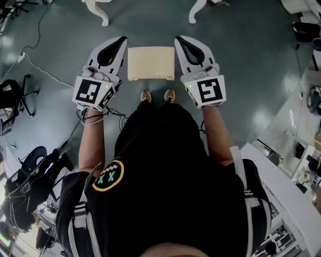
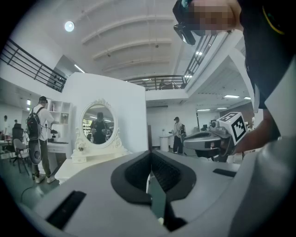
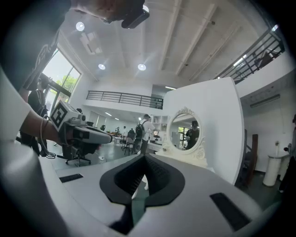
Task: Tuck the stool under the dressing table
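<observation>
The glossy grey-green floor (image 1: pixel 251 60) carries a cream-topped stool (image 1: pixel 151 62), standing just ahead of the person's shoes (image 1: pixel 145 96). Beyond it, apart from it, stand two white curved legs of the dressing table (image 1: pixel 102 15). A white cable (image 1: pixel 45 70) trails across the floor's left side, near a black office chair (image 1: pixel 15 98).

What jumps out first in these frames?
The cream-topped stool sits dead centre in the head view. The left gripper and right gripper frame it on either side, both shut and empty. Beyond it, the white legs of the dressing table show at the top edge. In both gripper views its ornate oval mirror stands out against a white panel.
</observation>
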